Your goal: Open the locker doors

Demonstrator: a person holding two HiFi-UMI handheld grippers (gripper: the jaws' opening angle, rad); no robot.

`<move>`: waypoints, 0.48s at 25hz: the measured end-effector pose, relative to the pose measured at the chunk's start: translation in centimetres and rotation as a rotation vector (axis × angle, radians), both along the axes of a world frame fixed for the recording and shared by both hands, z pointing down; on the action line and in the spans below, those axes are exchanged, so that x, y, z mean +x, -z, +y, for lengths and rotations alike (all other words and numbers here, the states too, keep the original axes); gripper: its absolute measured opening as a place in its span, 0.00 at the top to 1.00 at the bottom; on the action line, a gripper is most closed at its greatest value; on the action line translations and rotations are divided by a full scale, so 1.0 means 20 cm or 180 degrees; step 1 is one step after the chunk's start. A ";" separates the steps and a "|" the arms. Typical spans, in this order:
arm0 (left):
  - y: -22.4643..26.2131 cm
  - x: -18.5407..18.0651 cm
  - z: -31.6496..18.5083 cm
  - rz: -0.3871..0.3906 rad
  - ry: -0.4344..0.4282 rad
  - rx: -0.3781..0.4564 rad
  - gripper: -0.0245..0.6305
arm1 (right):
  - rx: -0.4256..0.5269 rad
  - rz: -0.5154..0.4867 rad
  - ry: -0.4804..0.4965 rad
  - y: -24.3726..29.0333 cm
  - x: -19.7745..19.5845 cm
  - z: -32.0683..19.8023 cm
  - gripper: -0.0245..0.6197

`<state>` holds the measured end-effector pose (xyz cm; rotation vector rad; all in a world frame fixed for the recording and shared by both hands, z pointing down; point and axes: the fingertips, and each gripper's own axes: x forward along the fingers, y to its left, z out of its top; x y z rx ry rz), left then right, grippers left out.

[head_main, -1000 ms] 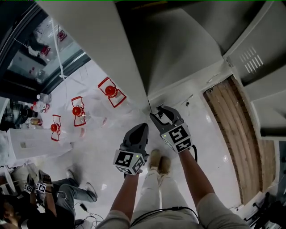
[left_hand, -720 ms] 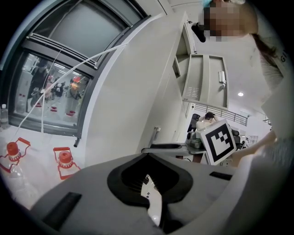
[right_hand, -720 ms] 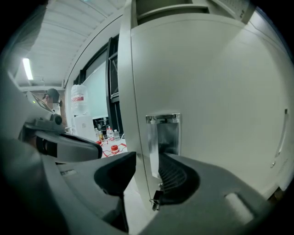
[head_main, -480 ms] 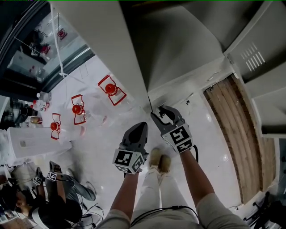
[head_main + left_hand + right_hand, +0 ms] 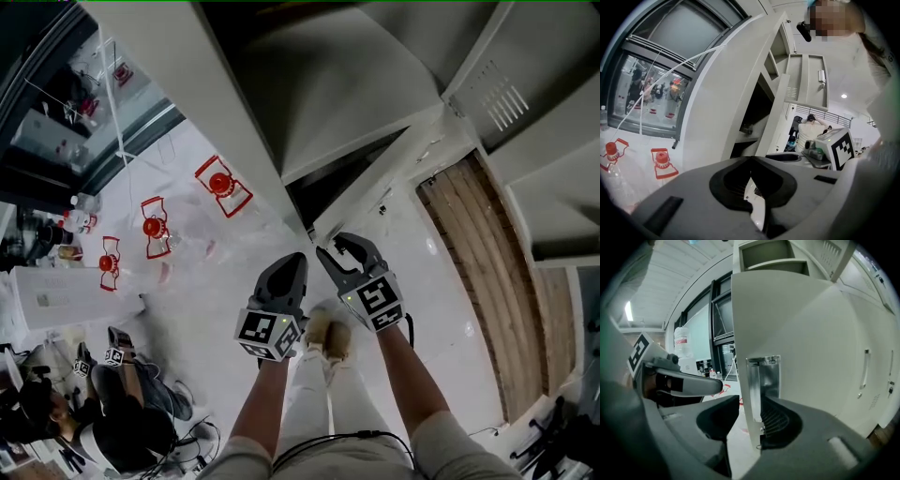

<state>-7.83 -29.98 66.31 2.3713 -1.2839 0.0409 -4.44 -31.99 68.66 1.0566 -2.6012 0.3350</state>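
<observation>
The grey left gripper hangs closed and empty. To its right, the grey right gripper, jaws wide though just narrowed slightly, straddles the latch edge of the pale grey metal locker door, which has swung outward, exposing a dark gap: opening judged under way.

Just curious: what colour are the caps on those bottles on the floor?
Red caps, clearest in the head view.
</observation>
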 end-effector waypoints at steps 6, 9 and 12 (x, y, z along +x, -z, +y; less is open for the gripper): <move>0.02 0.06 0.09 -0.0014 -0.0003 -0.0001 0.96 | 0.0058 0.0023 -0.0136 0.01 0.13 0.11 0.77; 0.03 0.08 0.13 -0.0014 0.0004 0.0007 0.96 | 0.0078 0.0010 -0.0124 0.00 0.19 0.16 0.77; 0.04 0.10 0.16 -0.0015 -0.0002 0.0011 0.96 | 0.0072 -0.0098 -0.0104 0.00 0.25 0.20 0.76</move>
